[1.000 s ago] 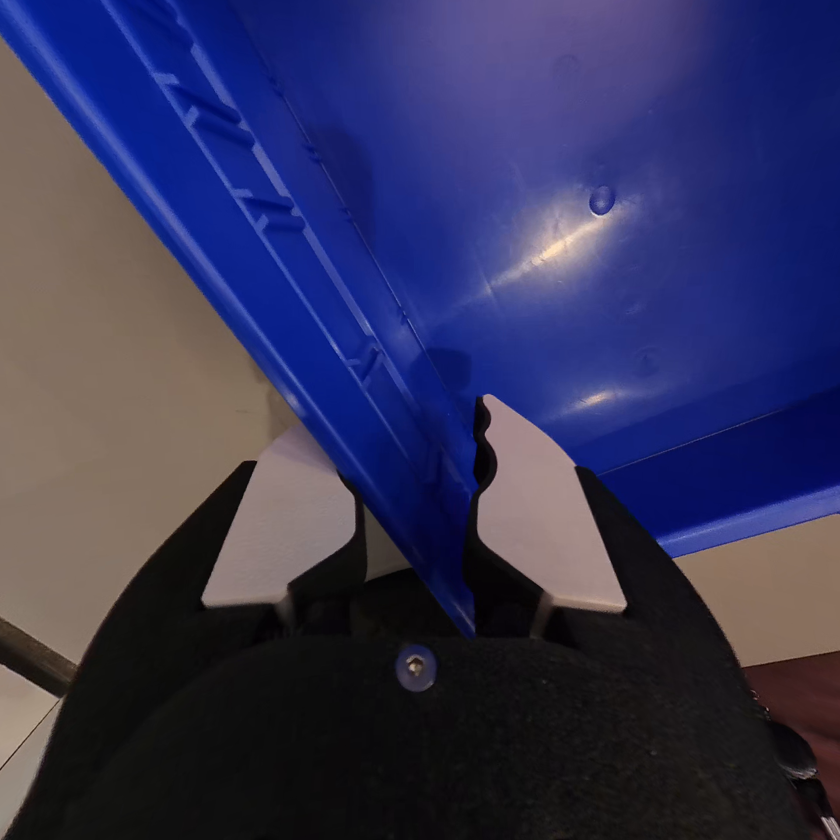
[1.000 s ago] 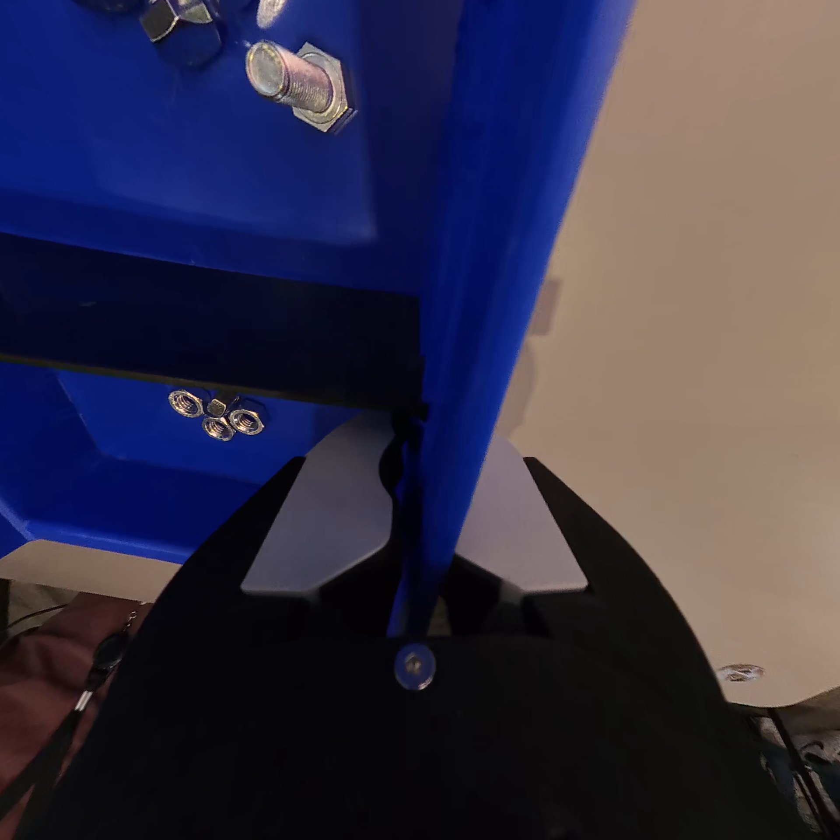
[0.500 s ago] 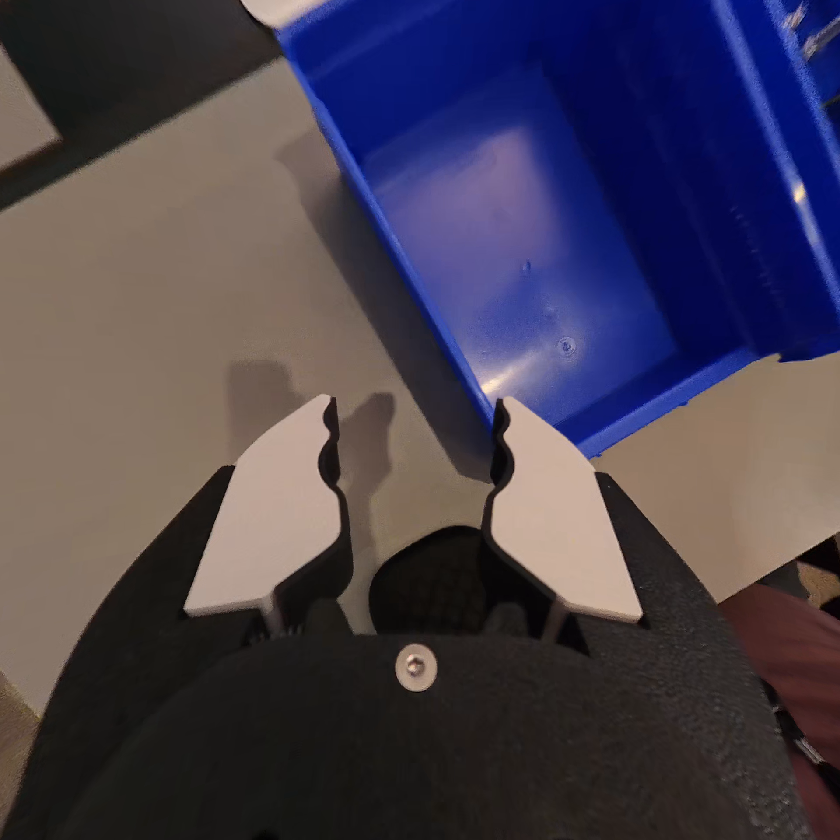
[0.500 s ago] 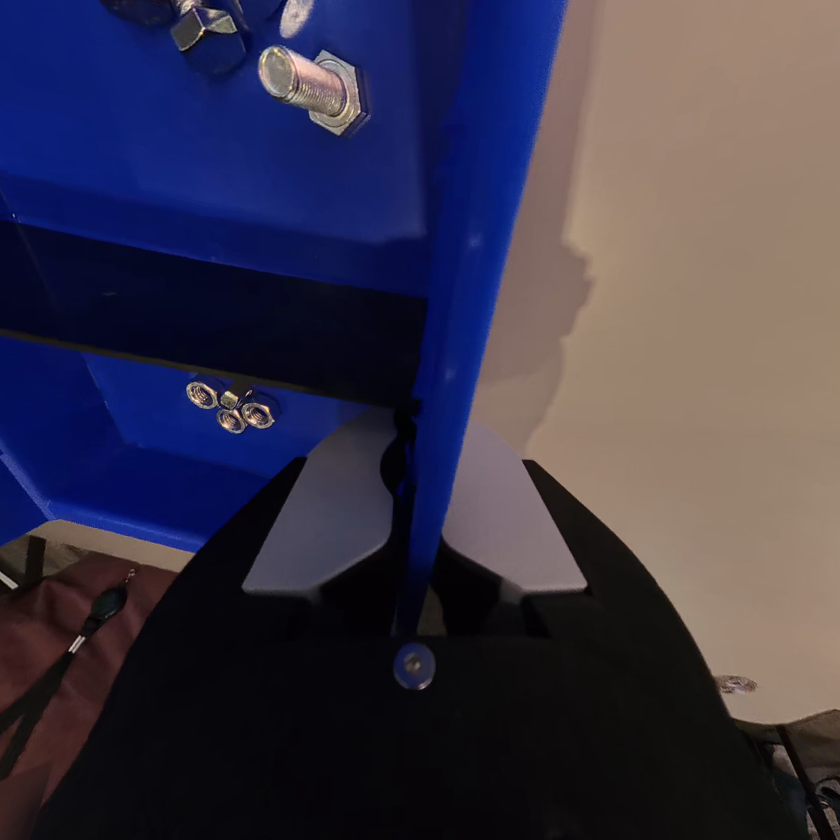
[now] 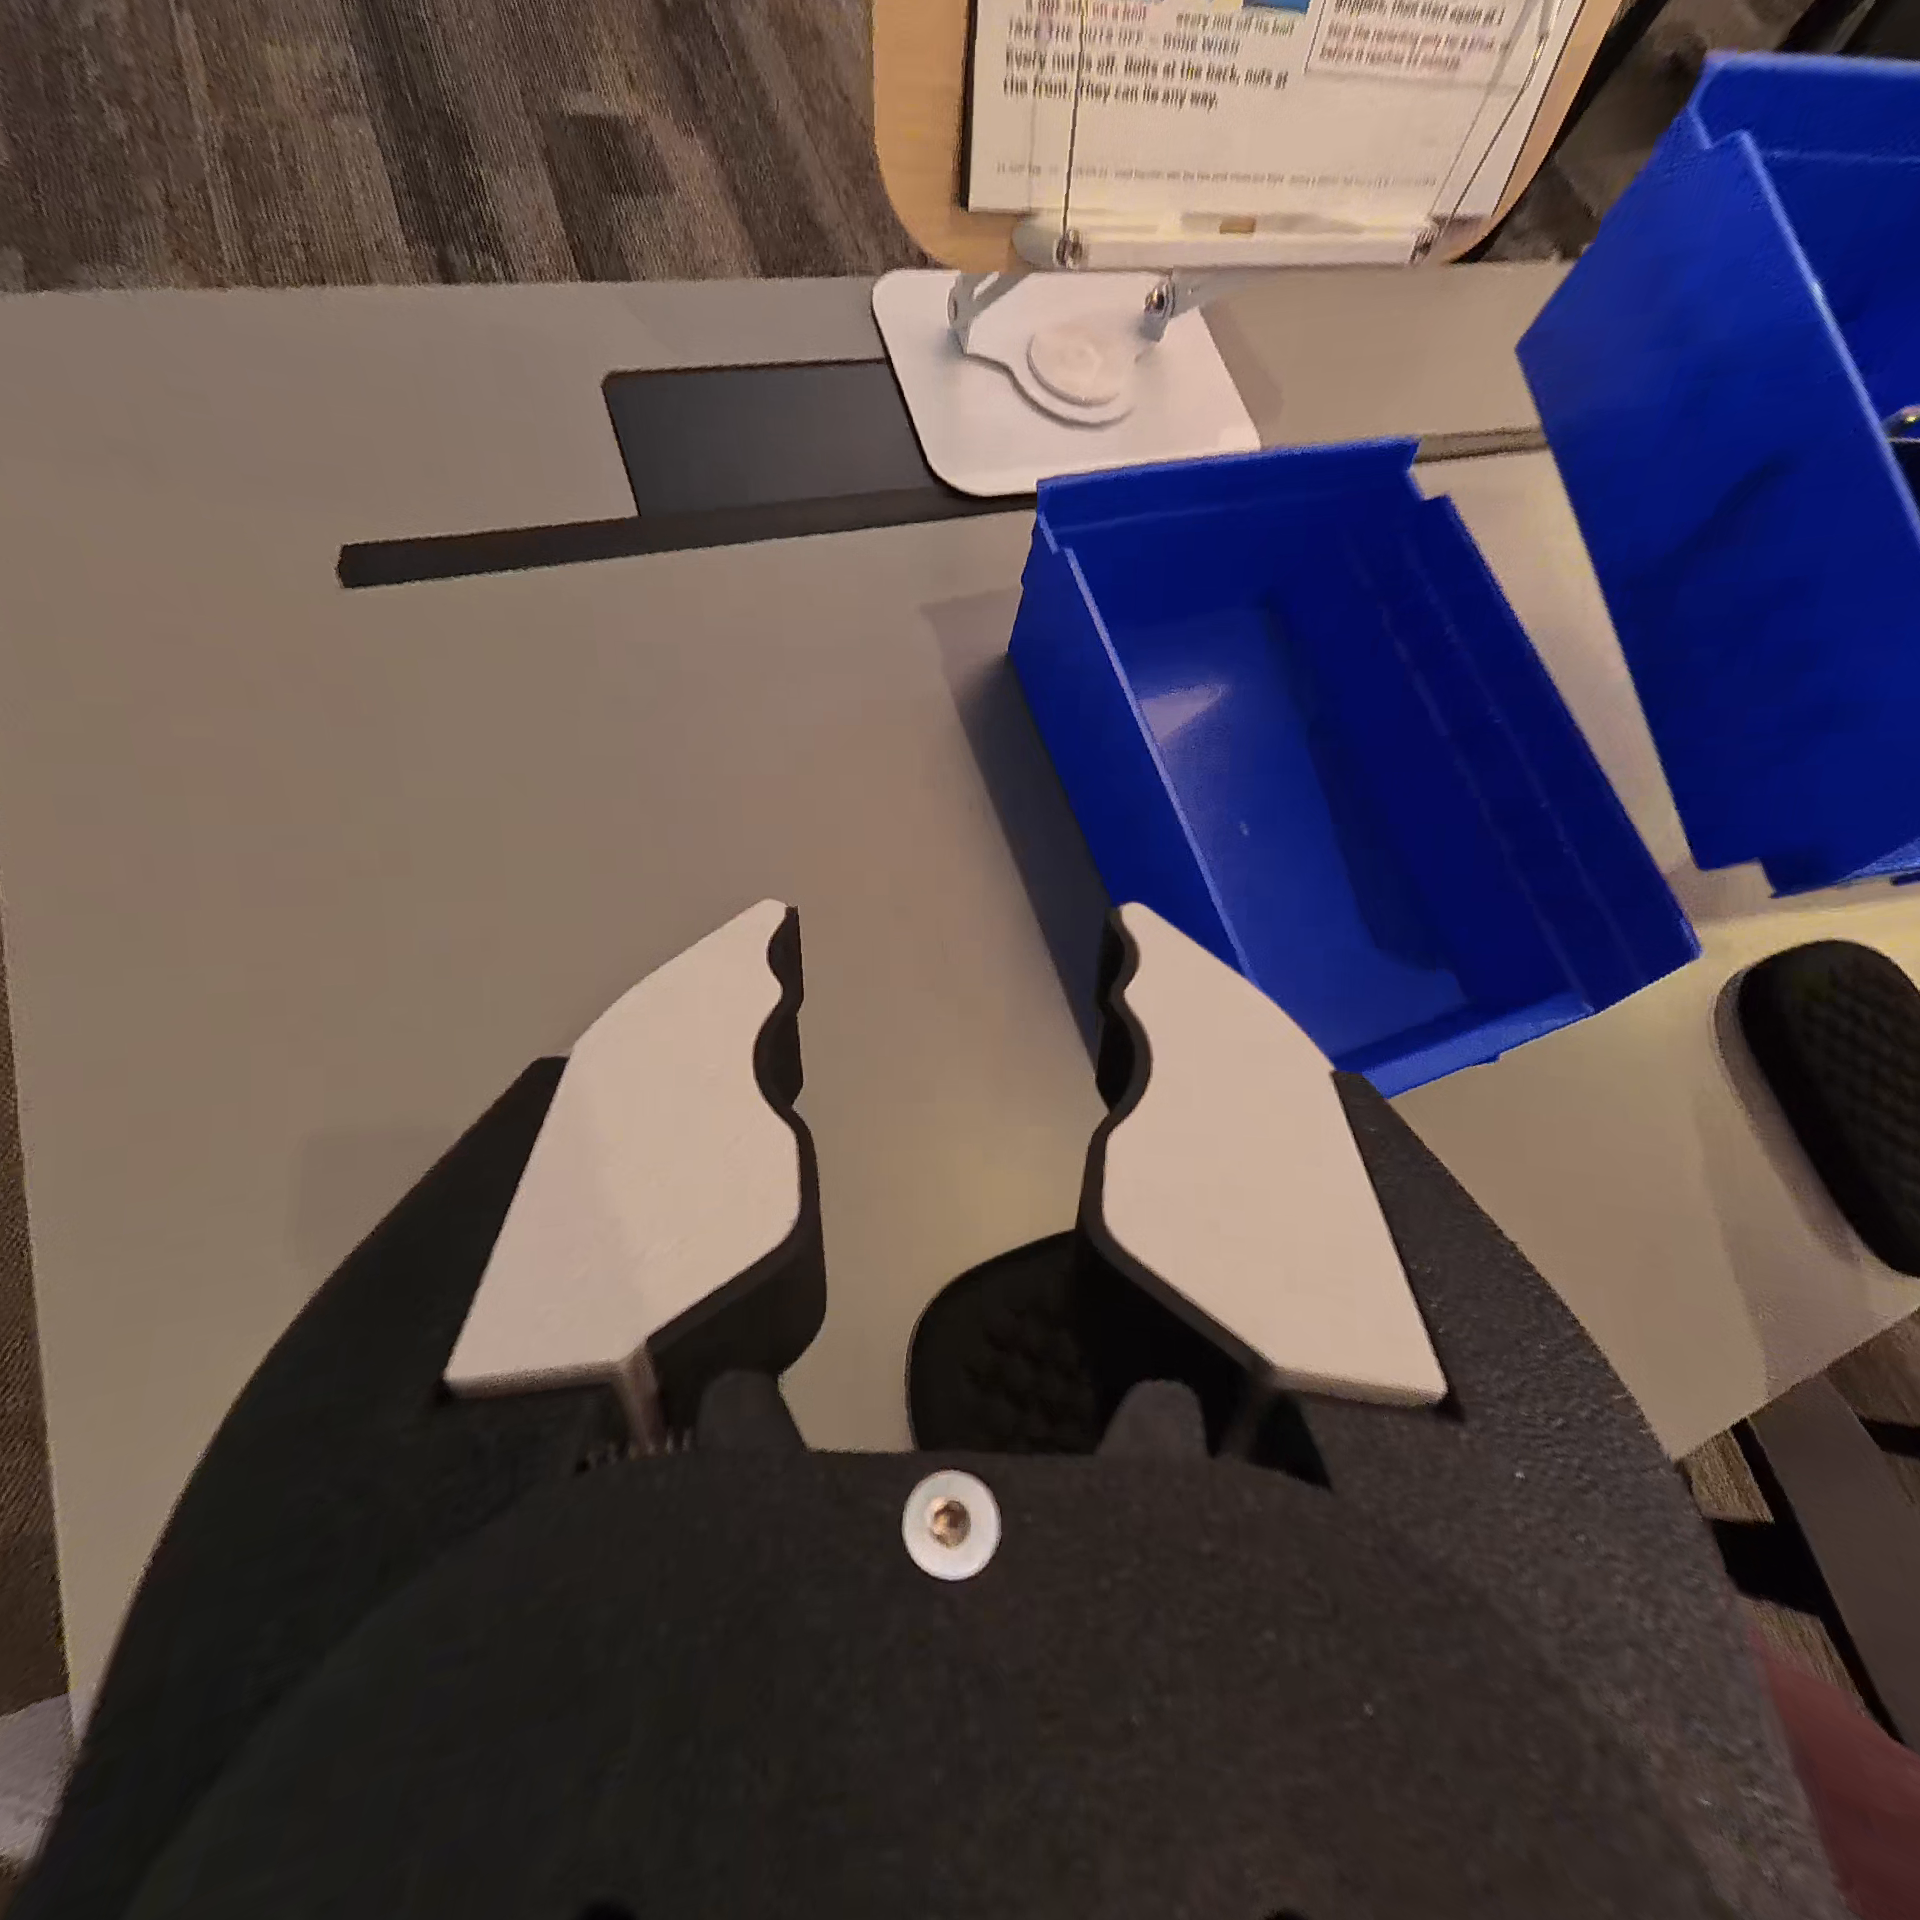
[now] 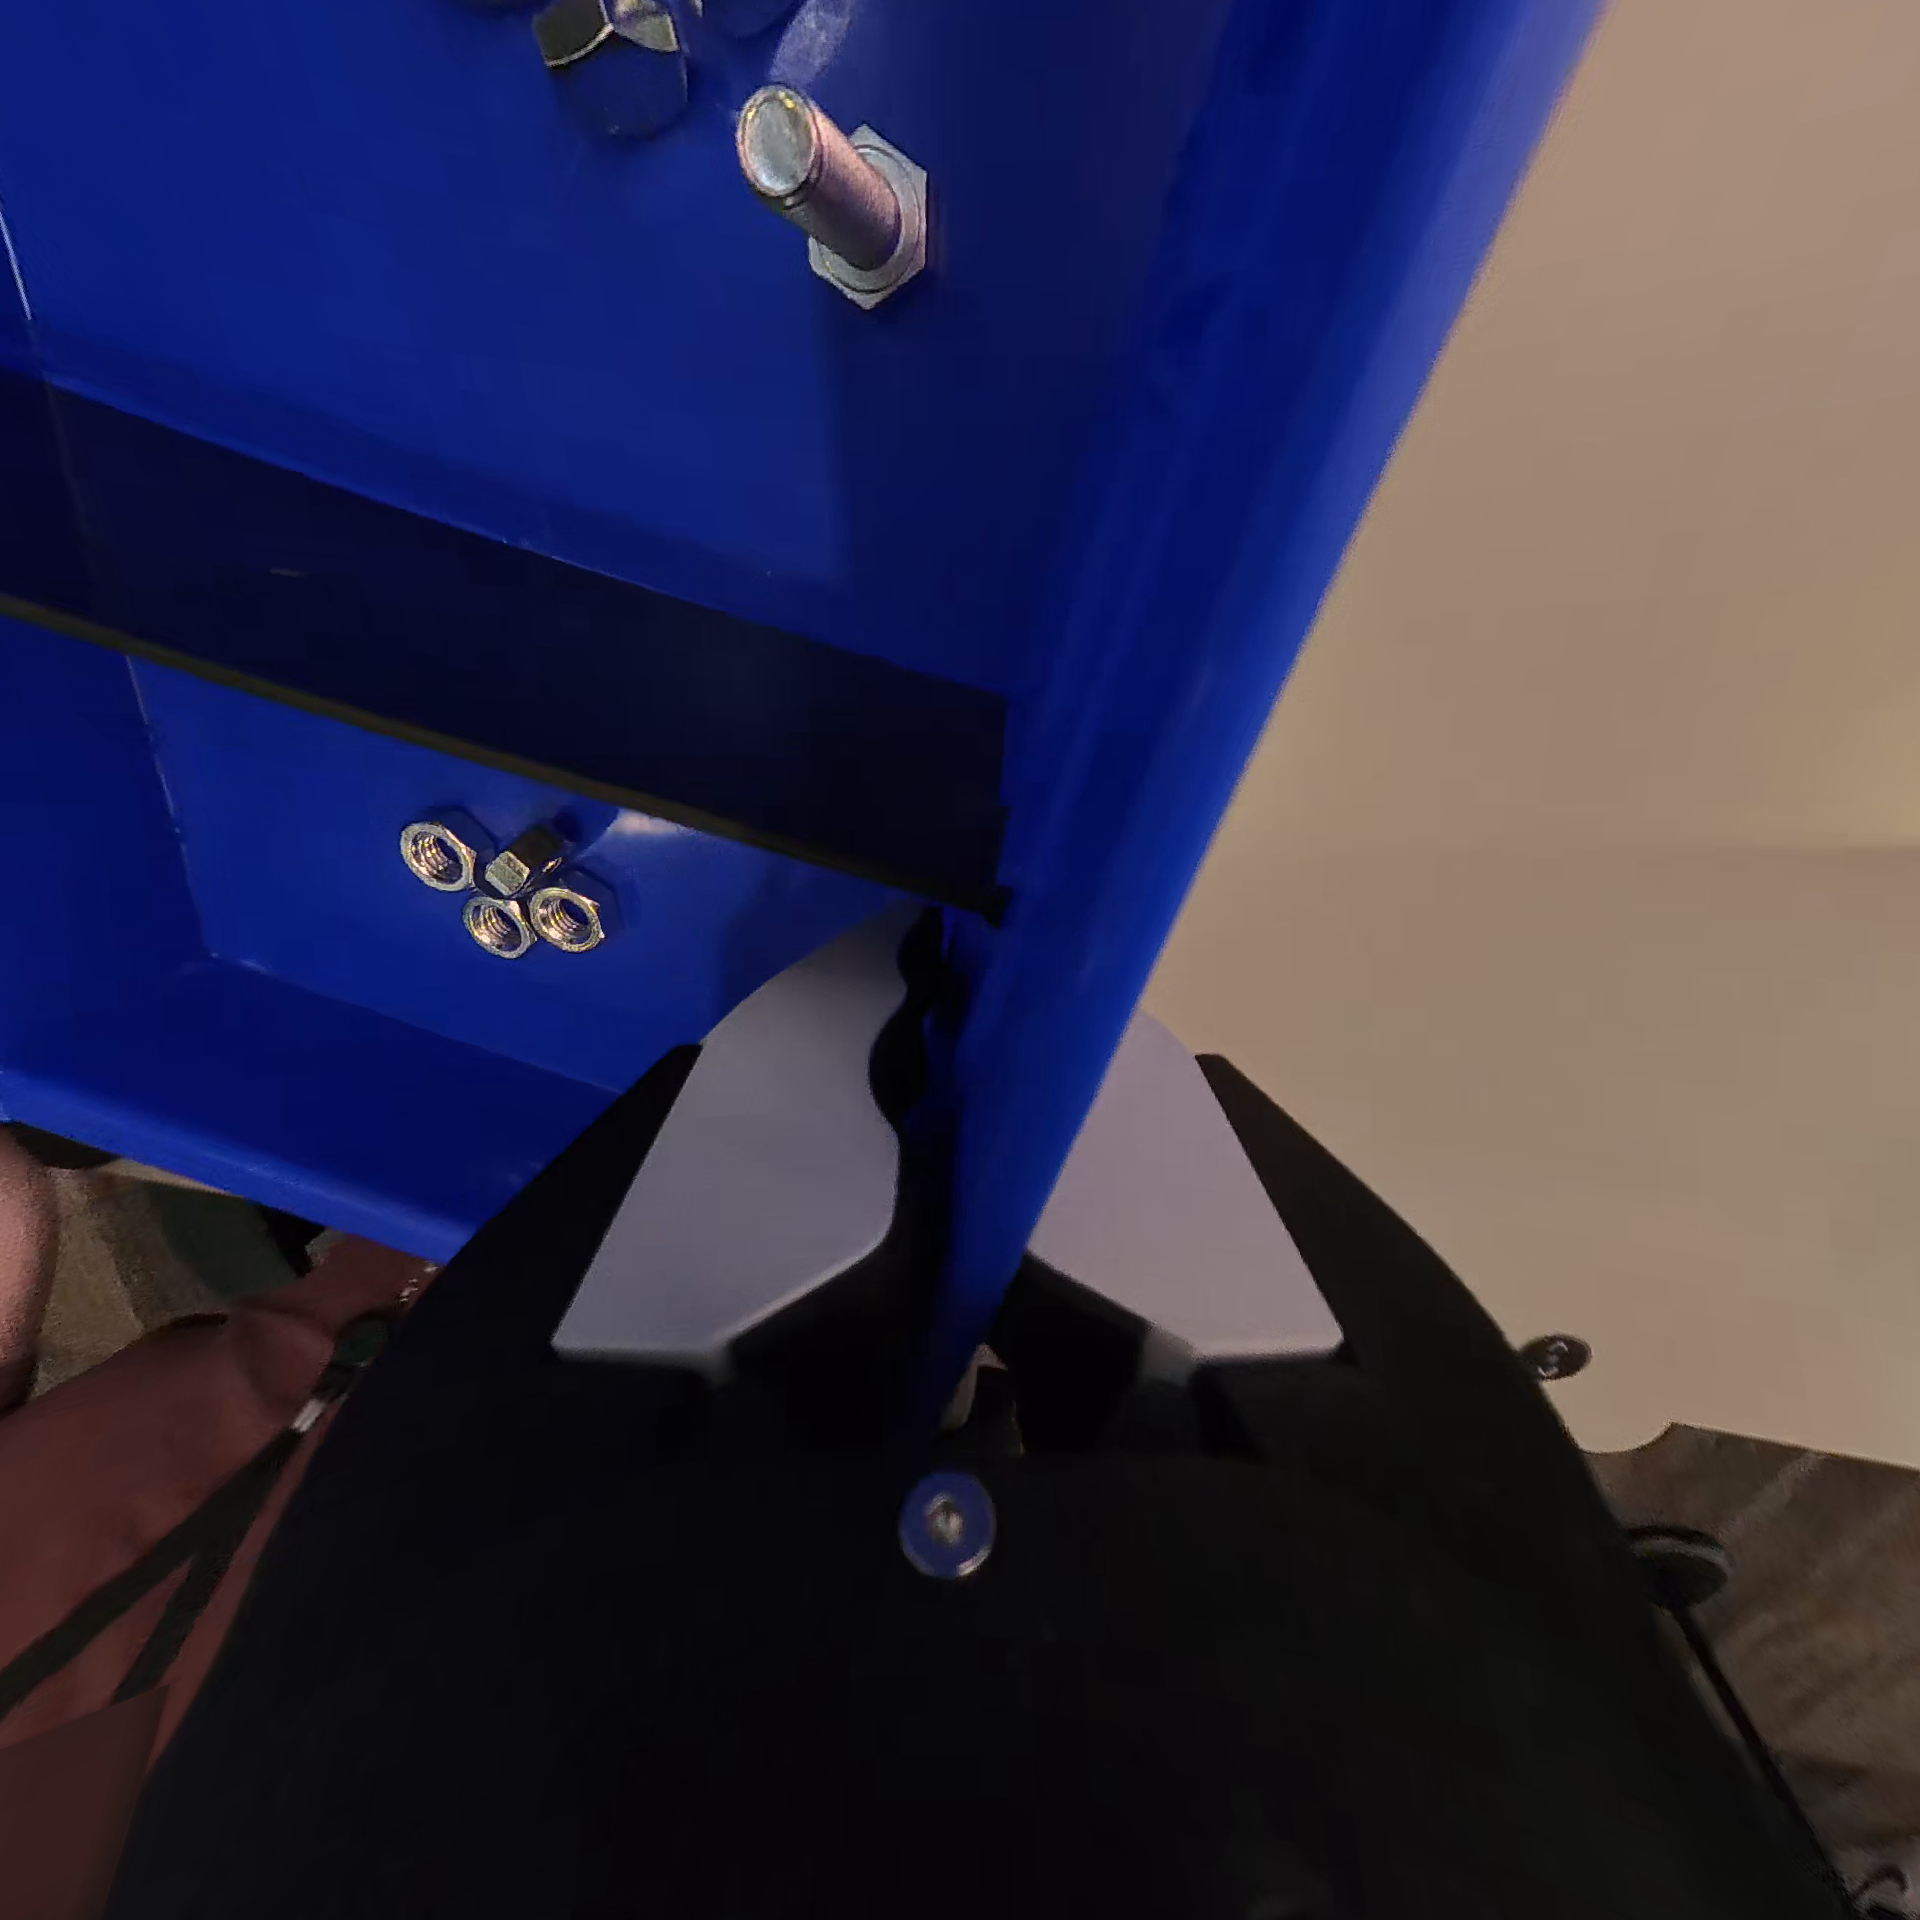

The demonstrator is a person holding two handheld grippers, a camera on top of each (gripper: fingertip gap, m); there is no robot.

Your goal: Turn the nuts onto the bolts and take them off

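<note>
Left wrist view high over the table point(image 5: 416, 831); right wrist view close against the shared divided blue bin point(image 6: 1143, 520).

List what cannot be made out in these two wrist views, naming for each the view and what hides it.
- Right wrist view: the bolts at the top are cut off by the frame edge; their number is unclear.
- Right wrist view: the right gripper is shut on the bin wall, which hides its outer finger's tip.
- Left wrist view: the divided bin runs off the right edge, so its contents are mostly unseen.
- Left wrist view: the empty bin has its near floor hidden by its own front wall.
</note>
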